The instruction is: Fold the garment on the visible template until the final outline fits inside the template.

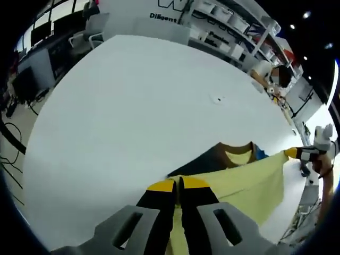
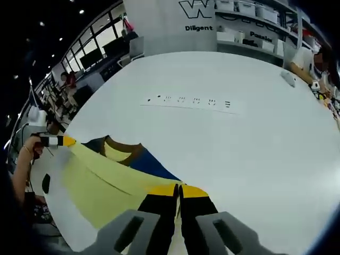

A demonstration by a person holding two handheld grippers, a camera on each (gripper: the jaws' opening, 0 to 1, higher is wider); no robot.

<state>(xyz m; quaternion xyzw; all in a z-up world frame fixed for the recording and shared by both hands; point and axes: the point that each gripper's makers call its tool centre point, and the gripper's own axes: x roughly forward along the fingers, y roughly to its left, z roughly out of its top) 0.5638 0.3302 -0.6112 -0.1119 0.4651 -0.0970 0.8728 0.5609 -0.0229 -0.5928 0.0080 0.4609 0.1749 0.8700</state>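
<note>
Left tool (image 1: 179,183): jaws pinched tight on the yellow garment (image 1: 241,183) hem.
Right tool (image 2: 179,188): clamped on the opposite corner.
Garment: stretched between my tools at 6 o'clock, low over the white surface (image 1: 138,106).
Progress: mid-fold, I judge; no template outline discernible.

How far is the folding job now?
Early stage. Both tongs, left and right, are shut on the yellow garment, holding it stretched above the white table. No finished fold shows; fitting it inside the template is left.
</note>
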